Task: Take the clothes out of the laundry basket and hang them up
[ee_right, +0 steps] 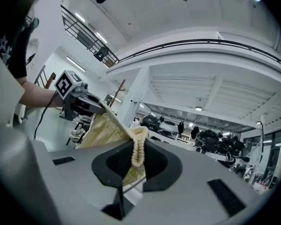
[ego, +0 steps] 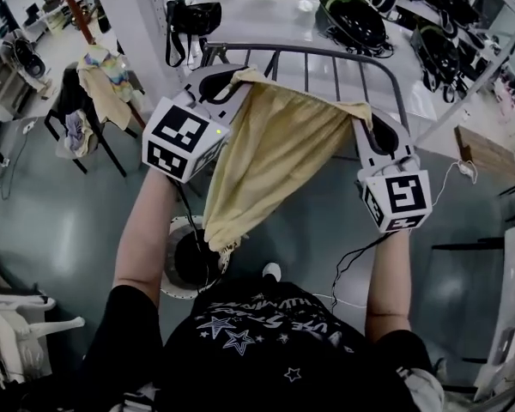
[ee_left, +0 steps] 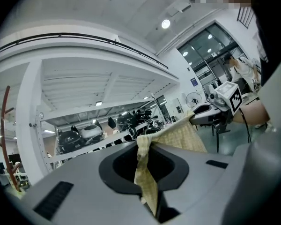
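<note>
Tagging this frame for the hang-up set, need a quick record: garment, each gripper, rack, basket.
garment: yellow cloth, spread between both grippers, lower end hanging free
left gripper: shut on one upper corner of the cloth
right gripper: shut on the gathered elastic edge at the other corner
drying rack: metal rails just beyond the cloth; cloth does not look draped on it yet
basket: round, on the floor below the cloth; contents cannot be made out
</note>
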Available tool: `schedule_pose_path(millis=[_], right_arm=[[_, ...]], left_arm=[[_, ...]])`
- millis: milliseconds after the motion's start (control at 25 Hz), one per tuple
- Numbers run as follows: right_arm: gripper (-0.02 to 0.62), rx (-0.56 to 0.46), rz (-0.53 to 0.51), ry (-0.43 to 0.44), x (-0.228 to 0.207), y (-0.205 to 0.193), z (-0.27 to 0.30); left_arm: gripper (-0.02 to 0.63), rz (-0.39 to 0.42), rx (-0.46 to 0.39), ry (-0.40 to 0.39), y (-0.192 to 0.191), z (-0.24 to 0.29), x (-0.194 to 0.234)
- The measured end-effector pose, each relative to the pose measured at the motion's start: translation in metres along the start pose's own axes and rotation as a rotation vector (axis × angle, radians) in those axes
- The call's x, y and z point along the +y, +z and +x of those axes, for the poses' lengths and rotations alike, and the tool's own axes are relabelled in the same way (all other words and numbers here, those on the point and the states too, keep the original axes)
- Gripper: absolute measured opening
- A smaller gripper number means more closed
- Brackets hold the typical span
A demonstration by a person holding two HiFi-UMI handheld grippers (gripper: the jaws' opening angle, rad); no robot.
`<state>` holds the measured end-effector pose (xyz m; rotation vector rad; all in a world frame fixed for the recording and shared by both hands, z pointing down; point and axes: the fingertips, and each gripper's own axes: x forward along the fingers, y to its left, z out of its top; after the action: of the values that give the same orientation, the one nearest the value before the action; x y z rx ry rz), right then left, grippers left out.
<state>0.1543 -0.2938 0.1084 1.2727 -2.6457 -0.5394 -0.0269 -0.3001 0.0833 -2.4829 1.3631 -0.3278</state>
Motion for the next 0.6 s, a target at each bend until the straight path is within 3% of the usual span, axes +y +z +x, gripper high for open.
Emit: schedule_pose_path(millis=[280,600], right_arm=[[0.046,-0.094,0.006,0.025,-0.053,0.019,0.044],[0.044,-0.178,-0.034,0.037,-0.081,0.063,0.104]], left_arm=[[0.041,0.044,-0.030,0.090,0.040,0.042,0.038],[0.041,0.063,-0.038,0.169,0.056,0.058,0.101]])
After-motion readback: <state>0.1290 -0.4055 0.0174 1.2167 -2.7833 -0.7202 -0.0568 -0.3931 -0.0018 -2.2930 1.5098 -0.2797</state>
